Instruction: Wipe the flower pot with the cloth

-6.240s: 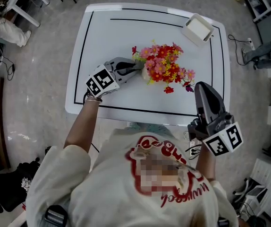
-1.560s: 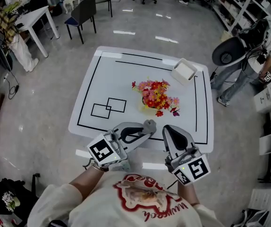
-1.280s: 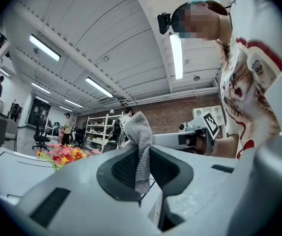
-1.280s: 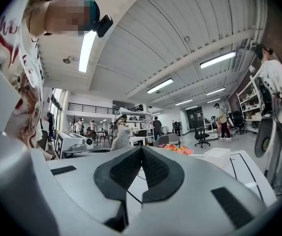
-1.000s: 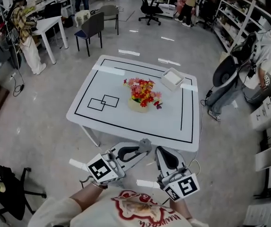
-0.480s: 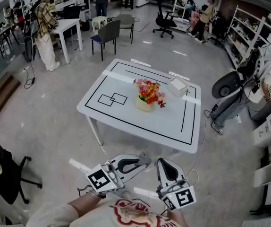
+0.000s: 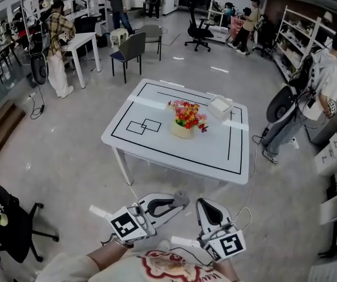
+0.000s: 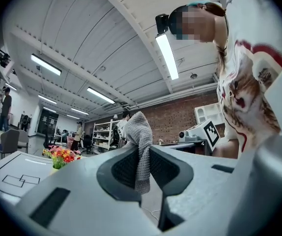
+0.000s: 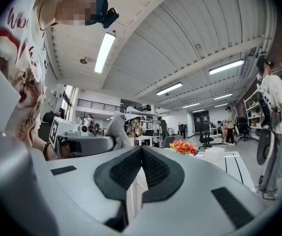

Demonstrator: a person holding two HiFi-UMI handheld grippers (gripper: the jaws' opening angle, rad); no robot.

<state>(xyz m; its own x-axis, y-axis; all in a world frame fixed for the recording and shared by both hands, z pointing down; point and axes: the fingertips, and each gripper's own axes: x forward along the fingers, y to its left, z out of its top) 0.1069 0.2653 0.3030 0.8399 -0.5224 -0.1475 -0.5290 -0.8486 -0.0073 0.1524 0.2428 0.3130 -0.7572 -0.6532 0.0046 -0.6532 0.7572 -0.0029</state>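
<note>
The flower pot [image 7: 182, 130], cream with red and yellow flowers, stands mid-table on the white table [image 7: 157, 148], far ahead of both grippers. My left gripper [image 7: 182, 200] is shut on a grey knitted cloth [image 7: 181, 197]. In the left gripper view the cloth [image 8: 140, 146] hangs pinched between the pads of the left gripper [image 8: 143, 154], and the flower pot [image 8: 59, 164] shows small at the left. My right gripper [image 7: 207, 205] floats beside it over the floor. In its own view the right gripper [image 9: 141, 150] has its pads together with nothing between them, and the flowers [image 9: 184, 147] lie beyond.
A white box [image 7: 221, 106] sits near the table's far right corner. A person [image 7: 315, 93] stands to the right of the table by shelves. Other people, desks and chairs [image 7: 134, 44] fill the back of the room. A black chair [image 7: 10, 216] is at my left.
The table and pot look smaller and farther away than before, with more floor between them and me. Both grippers keep the same pose near my body, the cloth still pinched.
</note>
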